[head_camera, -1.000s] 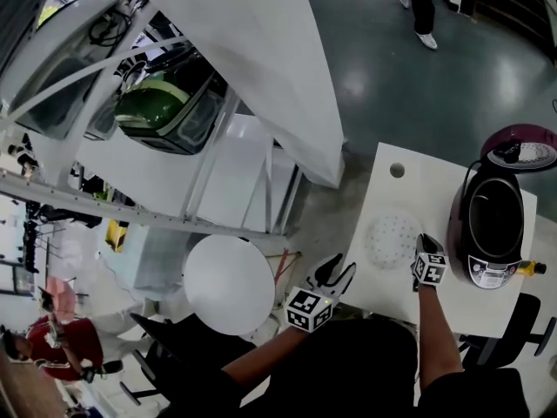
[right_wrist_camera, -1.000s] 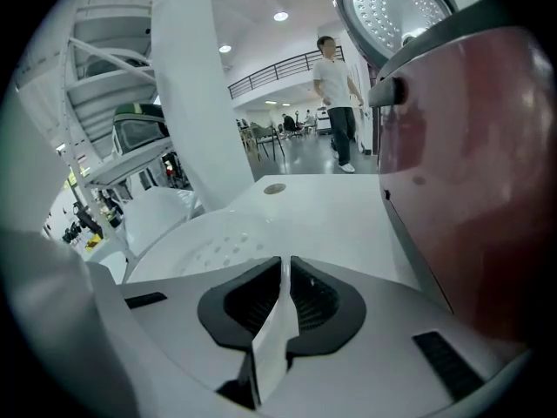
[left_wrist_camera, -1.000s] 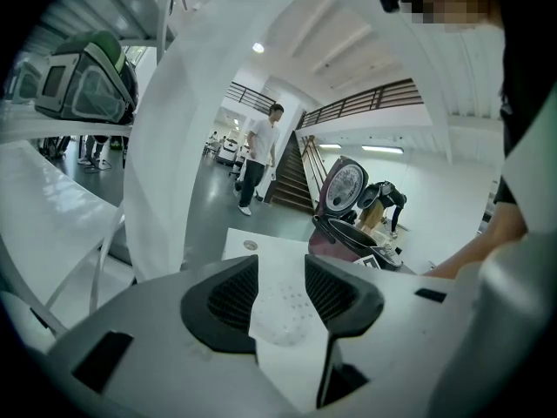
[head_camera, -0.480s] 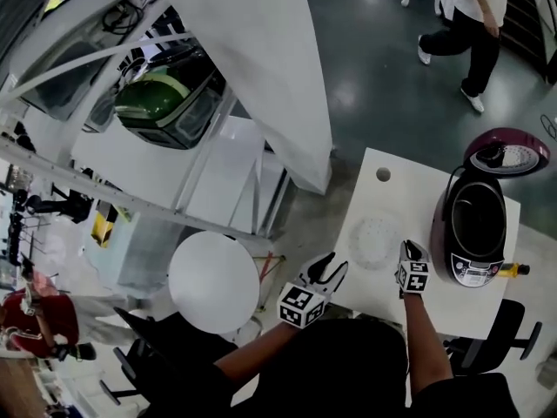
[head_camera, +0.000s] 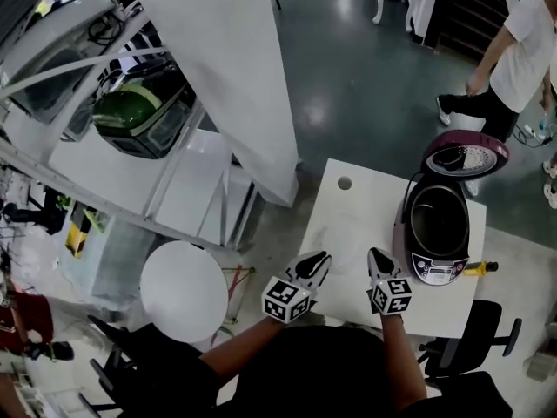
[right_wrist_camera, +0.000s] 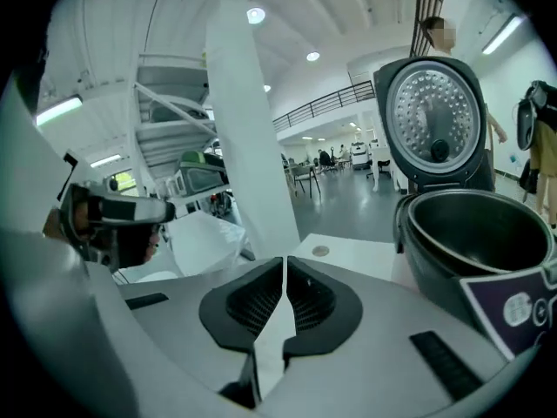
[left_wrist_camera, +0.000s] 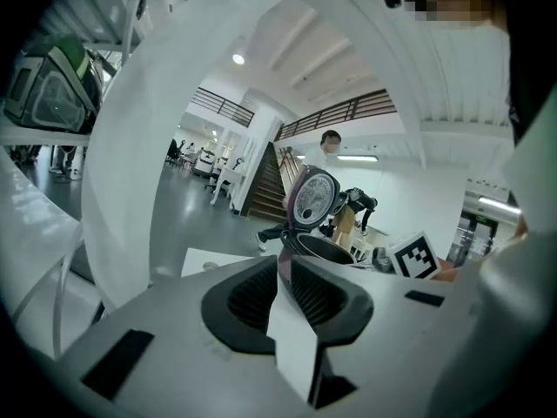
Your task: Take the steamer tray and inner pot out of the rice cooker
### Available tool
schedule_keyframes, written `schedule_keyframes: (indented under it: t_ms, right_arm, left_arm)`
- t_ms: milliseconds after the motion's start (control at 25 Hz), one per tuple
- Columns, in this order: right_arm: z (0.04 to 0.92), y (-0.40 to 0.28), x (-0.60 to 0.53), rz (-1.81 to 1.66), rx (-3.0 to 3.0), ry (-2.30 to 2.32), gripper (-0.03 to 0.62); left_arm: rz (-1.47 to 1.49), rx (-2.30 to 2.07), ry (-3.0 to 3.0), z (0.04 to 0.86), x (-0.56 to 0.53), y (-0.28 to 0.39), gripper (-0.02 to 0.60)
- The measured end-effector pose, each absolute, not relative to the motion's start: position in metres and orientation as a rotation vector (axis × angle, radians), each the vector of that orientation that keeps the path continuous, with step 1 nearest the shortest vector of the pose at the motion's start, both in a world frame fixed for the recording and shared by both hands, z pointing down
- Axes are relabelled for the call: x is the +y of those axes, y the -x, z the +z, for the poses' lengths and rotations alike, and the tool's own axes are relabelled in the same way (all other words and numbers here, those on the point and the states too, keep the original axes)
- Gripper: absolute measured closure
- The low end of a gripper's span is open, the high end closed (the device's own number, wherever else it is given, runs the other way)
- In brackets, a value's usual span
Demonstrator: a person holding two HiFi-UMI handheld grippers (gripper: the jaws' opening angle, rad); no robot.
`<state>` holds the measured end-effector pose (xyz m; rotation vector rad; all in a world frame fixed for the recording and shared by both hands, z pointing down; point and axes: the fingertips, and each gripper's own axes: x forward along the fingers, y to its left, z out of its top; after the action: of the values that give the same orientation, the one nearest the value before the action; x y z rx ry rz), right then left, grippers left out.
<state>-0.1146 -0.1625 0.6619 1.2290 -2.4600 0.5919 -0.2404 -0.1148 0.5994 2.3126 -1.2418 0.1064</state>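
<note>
The rice cooker (head_camera: 432,268) is standing with its lid (head_camera: 466,158) tipped up and back. The dark inner pot (head_camera: 432,220) is sitting inside it, showing nothing within. Left of the cooker, a faint pale round patch (head_camera: 335,232) is lying on the white table (head_camera: 370,200), too blurred to name as the steamer tray. The right gripper (head_camera: 376,255) is hovering just left of the cooker's front, jaws pressed together and empty. Further left, the left gripper (head_camera: 318,258) has just been closing its jaws to a thin slit, nothing between them. Bare tabletop is stretching leftward from the cooker to a small hole (head_camera: 345,183).
</note>
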Motion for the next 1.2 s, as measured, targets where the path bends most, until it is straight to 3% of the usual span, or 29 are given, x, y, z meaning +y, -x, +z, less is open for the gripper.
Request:
schedule_keyframes:
  t_ms: [160, 560, 800, 1200]
  right_arm:
    - [0.621, 0.085, -0.159, 0.588, -2.559, -1.194, 0.583]
    - [0.544, -0.048, -0.199, 0.408, -2.528, -1.348, 0.583]
    - [0.538, -0.126, -0.230, 0.395, -2.454, -1.427, 0.582]
    - [0.570, -0.196, -0.267, 0.457, -2.395, -1.396, 0.583]
  left_arm:
    - [0.060, -1.211, -2.344, 0.583, -0.134, 0.199, 0.565]
    - [0.060, -1.205, -2.391, 0.549, -0.186, 0.098, 0.565]
    - [0.110, -1.205, -2.400, 0.552, -0.216, 0.053, 0.565]
    - [0.221, -1.243, -2.355, 0.577, -0.259, -0.009, 0.565]
